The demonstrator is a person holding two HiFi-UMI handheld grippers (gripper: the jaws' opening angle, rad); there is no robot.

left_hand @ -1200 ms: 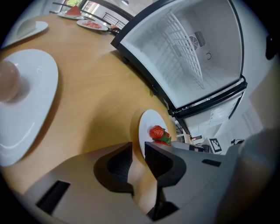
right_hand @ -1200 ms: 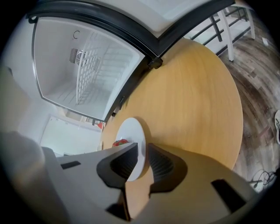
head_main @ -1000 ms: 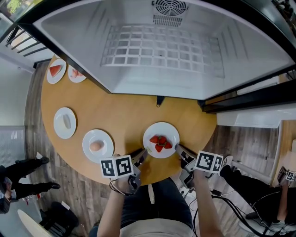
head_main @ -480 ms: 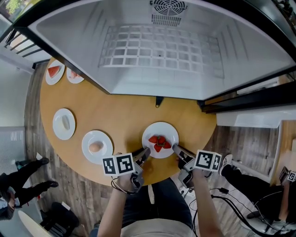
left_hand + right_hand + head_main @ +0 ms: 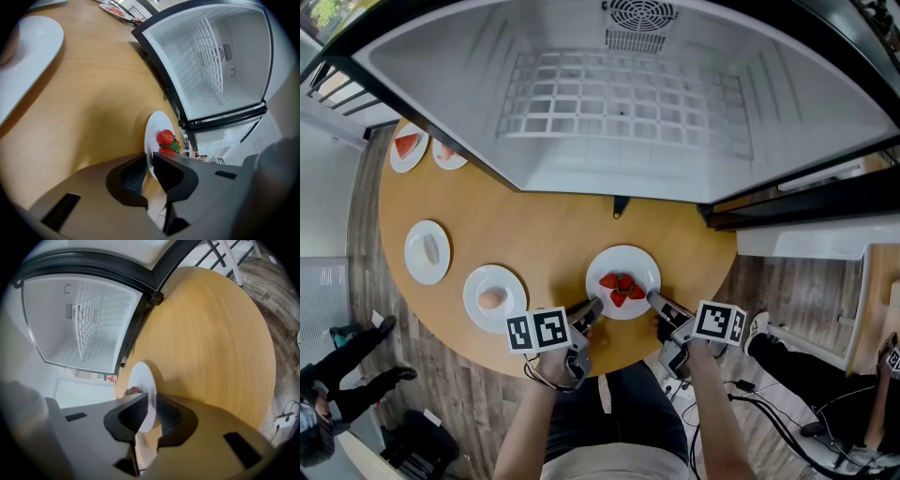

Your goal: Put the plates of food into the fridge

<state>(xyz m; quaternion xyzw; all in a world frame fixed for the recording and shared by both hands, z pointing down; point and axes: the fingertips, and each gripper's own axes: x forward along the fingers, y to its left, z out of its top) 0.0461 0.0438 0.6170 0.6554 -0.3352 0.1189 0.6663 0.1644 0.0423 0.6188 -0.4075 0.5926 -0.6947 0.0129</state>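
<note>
A white plate of strawberries [image 5: 623, 281] rests on the round wooden table [image 5: 539, 230], near its front edge, just below the open fridge [image 5: 628, 159]. My left gripper [image 5: 592, 307] is shut on the plate's left rim [image 5: 157, 129], the strawberries [image 5: 165, 138] just beyond its jaws. My right gripper [image 5: 654, 298] is shut on the right rim; in the right gripper view the plate [image 5: 139, 376] stands edge-on between the pads. The plate still touches the table.
The fridge holds a wire shelf [image 5: 623, 98] with nothing on it. To the left sit a plate with an egg-like item [image 5: 495, 298], a plate with a pale item [image 5: 427, 251], and two plates with red food [image 5: 408, 147] at the far edge. A person's legs [image 5: 806, 370] are at right.
Both grippers have moved inward from the table edge and closed on opposite rims of the strawberry plate. The plate has stayed in place.
</note>
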